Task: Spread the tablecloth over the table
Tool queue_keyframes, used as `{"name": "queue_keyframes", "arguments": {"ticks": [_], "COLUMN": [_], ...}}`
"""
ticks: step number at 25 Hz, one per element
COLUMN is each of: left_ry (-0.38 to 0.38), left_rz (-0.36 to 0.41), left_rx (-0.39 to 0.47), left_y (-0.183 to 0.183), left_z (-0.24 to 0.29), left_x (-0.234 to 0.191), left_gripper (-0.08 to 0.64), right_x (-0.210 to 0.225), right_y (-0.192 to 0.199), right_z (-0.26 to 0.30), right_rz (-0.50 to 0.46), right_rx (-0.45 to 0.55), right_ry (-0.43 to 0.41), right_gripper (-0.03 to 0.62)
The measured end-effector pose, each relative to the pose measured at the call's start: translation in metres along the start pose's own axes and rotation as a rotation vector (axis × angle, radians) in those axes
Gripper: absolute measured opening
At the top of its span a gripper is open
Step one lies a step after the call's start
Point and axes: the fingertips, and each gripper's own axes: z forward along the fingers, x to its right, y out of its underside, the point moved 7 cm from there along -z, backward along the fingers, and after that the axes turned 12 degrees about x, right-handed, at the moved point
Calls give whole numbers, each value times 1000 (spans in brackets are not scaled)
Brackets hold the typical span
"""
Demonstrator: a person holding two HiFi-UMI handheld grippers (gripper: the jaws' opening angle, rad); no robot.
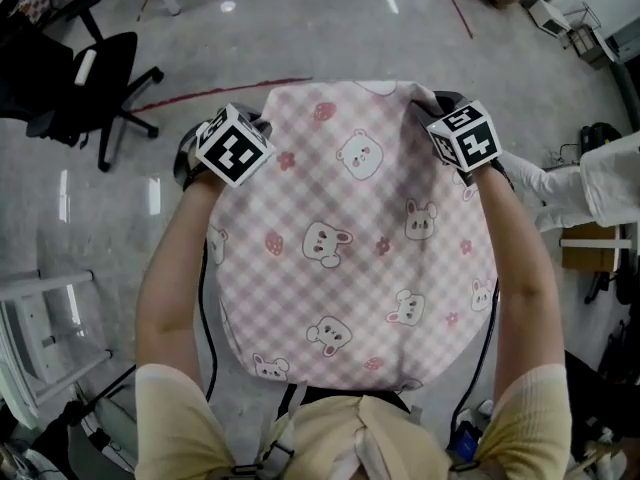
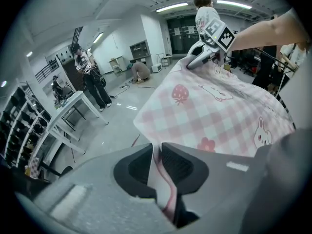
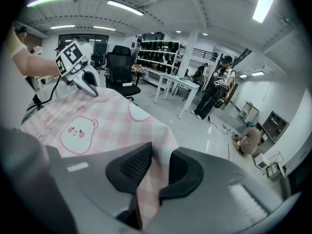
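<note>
Pink checked tablecloth [image 1: 350, 248] stretched in the air, far corners clamped in left tool [image 2: 157, 164] and right tool [image 3: 160, 172], open floor [image 1: 300, 28] beyond.

Both arms out forward, roughly parallel, forearms bare. Left arm [image 1: 172, 268] at left, right arm [image 1: 522, 268] at right. Left gripper [image 2: 155, 165] jaws closed on a pinch of the tablecloth [image 1: 350, 238] edge at one top corner. Right gripper [image 3: 157, 167] jaws likewise clamped on cloth at the other top corner. Grippers level with each other, well apart, marker cubes facing up.
</note>
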Motion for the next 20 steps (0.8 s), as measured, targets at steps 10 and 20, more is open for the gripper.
{"name": "queue_keyframes", "arguments": {"ticks": [10,20], "left_ry": [-170,-206], "left_rz": [-54,-190], "left_rx": [37,171], "left_y": [19,17], "left_z": [12,-2], "left_x": [-6,-9], "left_gripper": [118,118], "right_x": [2,2], "right_y": [17,27], "right_z": [6,-11], "right_rz": [-27,7], "right_rx": [-45,-44], "right_ry": [96,127], "right_gripper": [200,233]}}
